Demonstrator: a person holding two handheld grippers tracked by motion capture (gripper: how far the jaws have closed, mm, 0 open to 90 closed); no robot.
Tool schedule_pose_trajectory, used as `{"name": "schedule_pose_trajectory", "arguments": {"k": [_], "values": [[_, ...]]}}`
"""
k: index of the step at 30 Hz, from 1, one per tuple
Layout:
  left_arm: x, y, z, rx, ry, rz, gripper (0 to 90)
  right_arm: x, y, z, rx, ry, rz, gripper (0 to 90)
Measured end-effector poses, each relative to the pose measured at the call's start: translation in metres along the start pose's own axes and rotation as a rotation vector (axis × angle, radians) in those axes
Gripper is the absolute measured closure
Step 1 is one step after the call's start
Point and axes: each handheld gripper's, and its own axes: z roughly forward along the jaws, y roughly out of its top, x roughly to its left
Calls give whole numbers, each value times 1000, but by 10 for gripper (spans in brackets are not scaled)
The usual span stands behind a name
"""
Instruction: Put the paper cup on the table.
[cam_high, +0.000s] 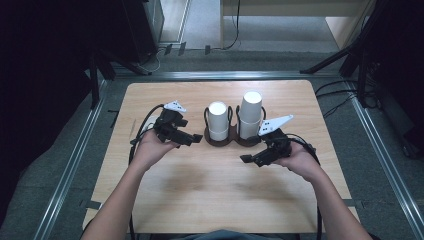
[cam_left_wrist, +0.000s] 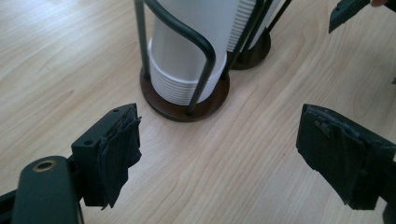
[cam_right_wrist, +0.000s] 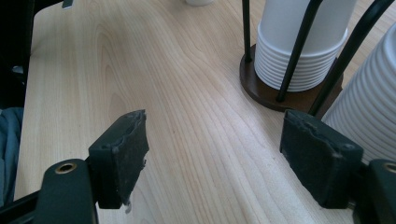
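Note:
Two stacks of white paper cups stand upside down in a dark brown double-base holder (cam_high: 225, 141) with black wire loops, at the middle of the wooden table. The left stack (cam_high: 218, 120) is shorter than the right stack (cam_high: 250, 114). My left gripper (cam_high: 192, 138) hovers just left of the holder, open and empty. In the left gripper view the gripper (cam_left_wrist: 224, 149) points at the nearer stack (cam_left_wrist: 187, 51). My right gripper (cam_high: 250, 159) sits in front of the right stack, open and empty. The right gripper view has the gripper (cam_right_wrist: 219, 154) beside a ribbed stack (cam_right_wrist: 369, 116), the other stack (cam_right_wrist: 303, 42) farther off.
The light wooden table (cam_high: 210, 195) has bare surface in front of the holder and to both sides. Metal rails (cam_high: 75, 160) and dark stands border the table. A cable trails from each gripper over the table's near edge.

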Motion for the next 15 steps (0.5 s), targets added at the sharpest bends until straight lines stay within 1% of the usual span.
{"name": "schedule_pose_trajectory", "arguments": {"k": [2,3,4,6,13,15], "values": [[-4,-1,2,-6,-5,9,137,0,0,0,-1,-2,-2,235],[-6,-1,4,-11,-28,2,137,0,0,0,0,-2,-3,235],[-7,-1,5,-16,-41,3,137,0,0,0,0,-3,-4,235],[-11,-1,7,-16,-44,12,137,0,0,0,-1,-4,-2,235],[-21,-1,16,-10,-72,26,137,0,-1,-1,-3,-11,0,234],[-24,-1,17,-12,-77,40,136,0,-1,-1,-2,-11,-2,235]]}}
